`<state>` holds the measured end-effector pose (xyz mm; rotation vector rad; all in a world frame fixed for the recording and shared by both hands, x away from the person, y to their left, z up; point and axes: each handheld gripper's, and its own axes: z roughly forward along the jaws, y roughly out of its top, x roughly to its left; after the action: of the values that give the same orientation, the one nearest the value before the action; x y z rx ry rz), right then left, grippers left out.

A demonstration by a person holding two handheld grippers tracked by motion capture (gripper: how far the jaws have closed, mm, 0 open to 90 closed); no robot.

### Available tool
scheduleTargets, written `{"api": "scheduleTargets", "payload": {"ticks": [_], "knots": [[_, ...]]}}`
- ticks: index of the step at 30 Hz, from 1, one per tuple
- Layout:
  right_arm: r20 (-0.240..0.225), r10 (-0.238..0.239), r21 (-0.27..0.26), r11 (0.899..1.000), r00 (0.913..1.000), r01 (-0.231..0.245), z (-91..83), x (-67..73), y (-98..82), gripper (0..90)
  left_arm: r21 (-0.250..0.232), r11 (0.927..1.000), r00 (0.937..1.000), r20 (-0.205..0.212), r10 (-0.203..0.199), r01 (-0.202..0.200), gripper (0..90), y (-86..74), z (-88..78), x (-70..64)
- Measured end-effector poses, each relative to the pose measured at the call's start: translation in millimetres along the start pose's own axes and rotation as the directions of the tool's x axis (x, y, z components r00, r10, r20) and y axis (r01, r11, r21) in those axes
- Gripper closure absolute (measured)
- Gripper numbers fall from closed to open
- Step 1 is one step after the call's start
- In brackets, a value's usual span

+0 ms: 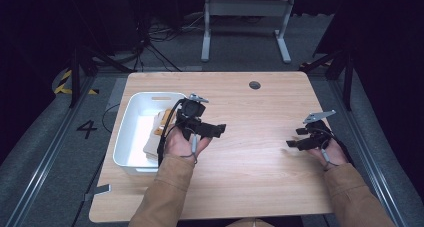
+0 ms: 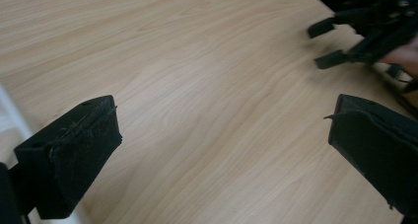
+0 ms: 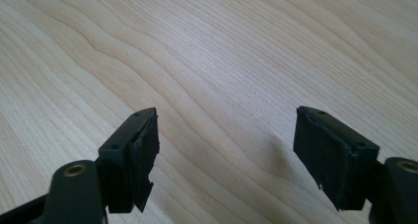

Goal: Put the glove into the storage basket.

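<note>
On the wooden surface [image 1: 260,152], seen from the high view, I have a white plastic bin [image 1: 131,118] at the left side; it holds flat, pale wooden pieces [image 1: 159,132], stacked loosely against its right wall. These pieces are the nearest things to my left gripper [image 1: 212,129], which hovers just beside the bin's right rim, its jaws spread wide and pointing toward mid-surface with nothing between them. My right gripper [image 1: 296,137] sits well apart, near the right edge, its jaws likewise spread and empty; in the left gripper view it appears farther off at upper right [image 2: 329,44]. In the right gripper view, bare wood grain lies between its two black pads [image 3: 143,150].

Handling, as I judge it: the pieces look thin, stiff and light, probably plywood, with smooth faces that could slip under a shallow pinch. I cannot tell their exact shapes or how many there are. I would take hold across the thickness at an exposed edge, lifting one end clear of the bin wall first. The bin itself is light and may slide if nudged.
</note>
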<state>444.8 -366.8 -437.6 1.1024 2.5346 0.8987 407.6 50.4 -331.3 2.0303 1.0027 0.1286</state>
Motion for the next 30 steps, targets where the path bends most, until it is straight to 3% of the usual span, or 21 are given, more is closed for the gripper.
{"api": "scheduleTargets", "payload": {"ticks": [6,10,16,20,23,28,30], "knots": [[0.003,-0.027,0.019,0.999,0.9996,0.027,4.9,6.8,2.0,25.7,0.026,0.9989,0.9969,0.07,0.036,-0.038,0.0,-17.0,24.3,-7.1],[-0.001,-0.027,0.01,1.0,0.9996,0.027,4.5,9.6,2.5,25.7,-0.013,0.9983,0.9928,0.106,0.057,-0.056,0.0,-30.1,24.9,-10.1],[-0.021,-0.037,-0.007,0.999,0.9991,0.037,6.1,12.6,4.0,25.7,-0.007,0.998,0.9919,0.111,0.063,-0.062,0.0,-41.2,30.3,-10.0],[-0.036,-0.053,-0.015,0.998,0.9979,0.053,6.6,14.5,4.2,25.7,-0.04,0.9927,0.9838,0.135,0.118,-0.114,0.0,-49.6,40.0,-16.0],[-0.048,-0.064,-0.026,0.998,0.9968,0.063,6.7,16.4,4.6,25.7,-0.035,0.9871,0.9775,0.138,0.16,-0.156,0.0,-55.7,46.3,-20.5],[-0.058,-0.077,-0.039,0.996,0.9954,0.075,6.6,17.3,4.4,25.7,0.009,0.9861,0.967,0.197,0.161,-0.166,0.0,-71.6,63.2,-21.5],[-0.059,-0.078,-0.041,0.996,0.9952,0.075,6.5,17.2,4.3,25.7,0.023,0.984,0.9667,0.192,0.169,-0.177,0.0,-77.3,70.7,-21.8]]}}
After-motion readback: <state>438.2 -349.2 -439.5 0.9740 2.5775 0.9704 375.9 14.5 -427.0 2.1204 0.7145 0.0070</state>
